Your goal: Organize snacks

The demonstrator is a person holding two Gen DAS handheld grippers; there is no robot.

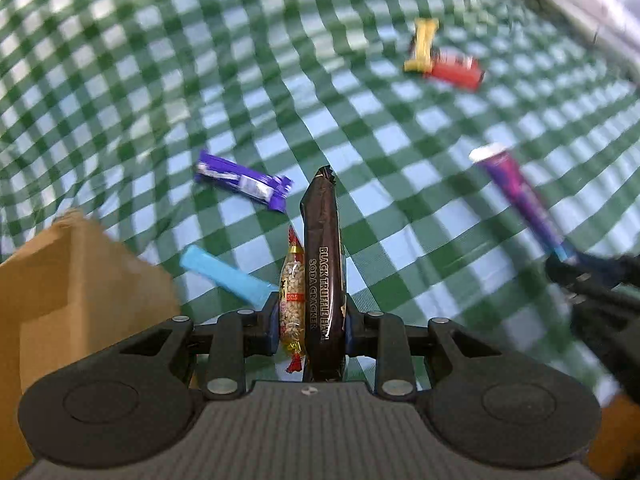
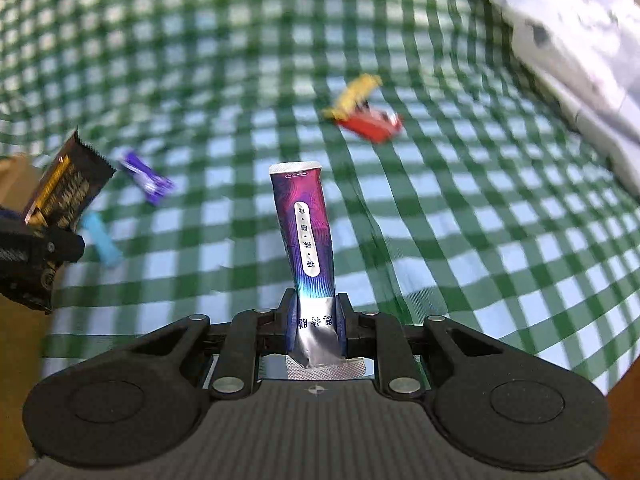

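My left gripper (image 1: 310, 320) is shut on two packets held above the cloth: a dark "Black Truffle Ham Soda Cracker" pack (image 1: 322, 264) and a clear red-ended peanut snack packet (image 1: 292, 300) beside it. My right gripper (image 2: 316, 316) is shut on a purple stick pouch (image 2: 306, 232), which points up and away. The pouch also shows at the right of the left wrist view (image 1: 520, 196). The cracker pack shows at the left of the right wrist view (image 2: 64, 188). On the green checked cloth (image 1: 360, 128) lie a purple bar (image 1: 242, 182), a light blue bar (image 1: 224, 278), a yellow bar (image 1: 422, 44) and a red bar (image 1: 456, 70).
A brown cardboard box (image 1: 76, 280) stands at the left, close under my left gripper. A white bundle (image 2: 572, 52) lies along the far right edge of the cloth. The right gripper's black body (image 1: 600, 304) shows at the right of the left wrist view.
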